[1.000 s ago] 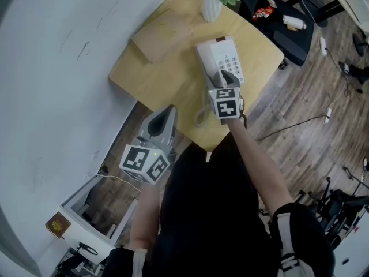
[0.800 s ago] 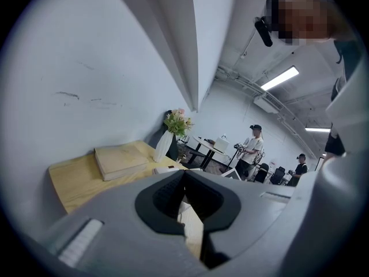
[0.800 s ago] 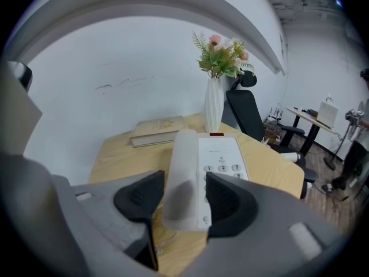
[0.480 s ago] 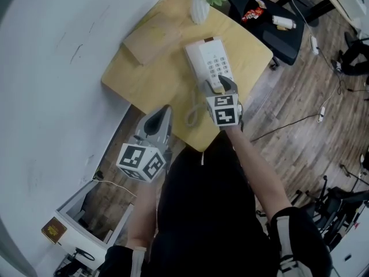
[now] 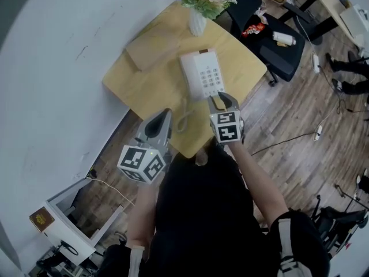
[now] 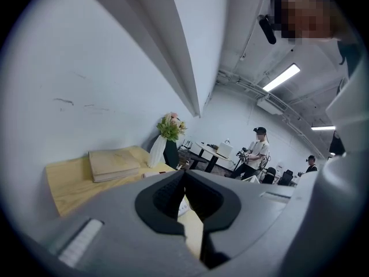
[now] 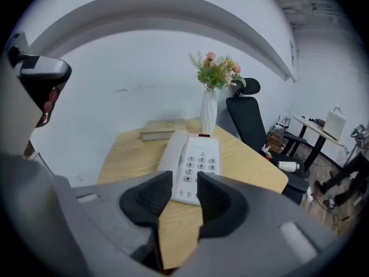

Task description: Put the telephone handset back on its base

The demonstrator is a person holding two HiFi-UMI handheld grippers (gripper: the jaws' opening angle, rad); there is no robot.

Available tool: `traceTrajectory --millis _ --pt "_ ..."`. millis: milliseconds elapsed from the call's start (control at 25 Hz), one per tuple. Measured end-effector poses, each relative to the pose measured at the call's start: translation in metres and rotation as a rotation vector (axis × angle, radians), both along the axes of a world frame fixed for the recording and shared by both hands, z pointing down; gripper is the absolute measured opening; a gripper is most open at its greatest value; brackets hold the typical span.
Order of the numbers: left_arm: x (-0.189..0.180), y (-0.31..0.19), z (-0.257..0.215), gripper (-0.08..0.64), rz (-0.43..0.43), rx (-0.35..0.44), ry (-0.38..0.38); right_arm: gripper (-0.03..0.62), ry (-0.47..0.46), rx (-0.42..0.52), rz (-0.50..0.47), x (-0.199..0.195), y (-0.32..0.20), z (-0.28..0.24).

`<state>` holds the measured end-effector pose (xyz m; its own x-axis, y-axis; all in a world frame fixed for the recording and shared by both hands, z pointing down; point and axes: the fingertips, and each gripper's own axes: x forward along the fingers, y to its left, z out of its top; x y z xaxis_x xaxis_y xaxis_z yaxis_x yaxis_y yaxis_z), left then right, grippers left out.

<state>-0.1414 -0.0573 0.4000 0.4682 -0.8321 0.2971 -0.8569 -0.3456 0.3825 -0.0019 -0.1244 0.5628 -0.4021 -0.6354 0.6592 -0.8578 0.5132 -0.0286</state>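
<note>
The white telephone base (image 5: 204,74) lies on the yellow table (image 5: 144,82). Its handset (image 7: 172,152) rests along the left side of the base (image 7: 200,165), and the coiled cord (image 5: 183,119) trails toward the near table edge. My right gripper (image 5: 222,101) hovers just short of the phone's near end. Its jaws are closing with nothing between them; only tabletop shows in the gap (image 7: 184,184). My left gripper (image 5: 164,118) hangs by the table's near-left edge, away from the phone, with its tips together (image 6: 184,176).
A white vase of flowers (image 5: 199,9) stands at the table's far corner, with a tan book (image 5: 153,48) to its left. The wall runs along the left. A black office chair (image 5: 277,39) stands beyond the table on the wooden floor.
My right gripper has drawn back from over the phone's keypad end toward the near table edge, and its jaws have narrowed. The left gripper has stayed put.
</note>
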Motion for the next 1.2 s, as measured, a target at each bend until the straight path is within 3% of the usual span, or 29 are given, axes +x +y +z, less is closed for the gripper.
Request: traceTrajectory --millis 480,880,1200 --pt "0.068 0.024 -0.023 0.011 -0.065 0.033 -0.017 0.092 -0.114 0.035 -0.090 0.058 0.032 -0.055" --pt "0.107 0.065 -0.016 0.009 -0.091 0.022 -0.015 0.043 -0.208 0.087 -0.159 0.082 0.070 -0.102" --pt "0.125 0.091 -0.013 0.009 -0.112 0.028 -0.012 0.009 -0.227 0.159 -0.202 0.097 0.098 -0.131"
